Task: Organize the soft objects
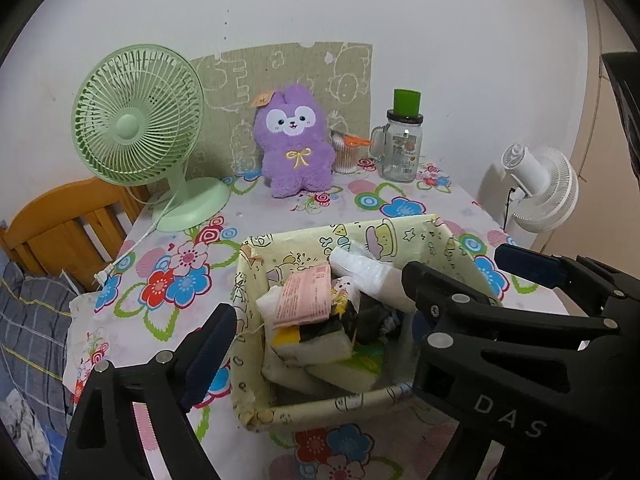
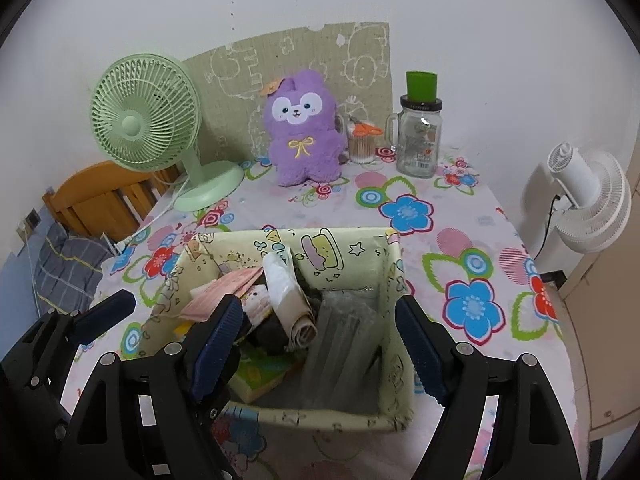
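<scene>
While both claws hang over the flowered worktop [image 2: 408, 184], the scene reads left to right as follows. A wooden chair [image 1: 60, 228] stands at the worktop's left edge. A green fan [image 1: 138, 120] stands at the back left, its cord trailing off the edge. A purple plush toy [image 1: 296, 144] sits upright at the back centre against a patterned board [image 1: 280, 72]. Just right of it are a cup of cotton swabs [image 1: 346, 156] and a glass jar [image 1: 402, 148] with a green cap. A white fan [image 1: 536, 188] stands off the right edge.

The patterned box [image 2: 360, 252] sits near centre front, holding a pink packet [image 1: 304, 294], a rolled bag [image 2: 288, 292], clear wrap [image 2: 340, 340] and other soft packs.

Left claw [image 1: 316, 304]: jaws apart over the box, nothing between them. Right claw [image 2: 320, 344]: jaws apart, straddling the box's right half, gripping nothing.
</scene>
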The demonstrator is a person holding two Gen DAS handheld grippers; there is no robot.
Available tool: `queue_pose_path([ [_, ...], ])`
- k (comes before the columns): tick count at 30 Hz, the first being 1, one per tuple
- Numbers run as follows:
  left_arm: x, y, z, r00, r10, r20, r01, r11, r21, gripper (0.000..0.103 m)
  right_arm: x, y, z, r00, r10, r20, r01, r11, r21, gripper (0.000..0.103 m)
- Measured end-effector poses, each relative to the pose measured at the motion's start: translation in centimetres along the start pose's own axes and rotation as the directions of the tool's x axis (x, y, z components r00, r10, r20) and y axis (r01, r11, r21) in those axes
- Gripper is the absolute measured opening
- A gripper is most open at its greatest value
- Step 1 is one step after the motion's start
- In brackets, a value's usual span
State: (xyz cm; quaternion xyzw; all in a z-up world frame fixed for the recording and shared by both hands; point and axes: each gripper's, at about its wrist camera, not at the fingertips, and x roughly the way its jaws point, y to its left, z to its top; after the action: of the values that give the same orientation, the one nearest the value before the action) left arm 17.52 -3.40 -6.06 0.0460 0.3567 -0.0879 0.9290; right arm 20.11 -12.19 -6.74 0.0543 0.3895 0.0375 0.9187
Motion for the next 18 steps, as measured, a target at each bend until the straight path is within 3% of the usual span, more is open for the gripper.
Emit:
queue_pose_path([
  [18,-5.2,-0.8,-1.5,0.997,-0.007,0.073,0.006,1.0,0.015,0.097,-5.9,0.1,-1.9,0.997,-0.019,0.07,0.02,1.0,-0.009,0.088],
])
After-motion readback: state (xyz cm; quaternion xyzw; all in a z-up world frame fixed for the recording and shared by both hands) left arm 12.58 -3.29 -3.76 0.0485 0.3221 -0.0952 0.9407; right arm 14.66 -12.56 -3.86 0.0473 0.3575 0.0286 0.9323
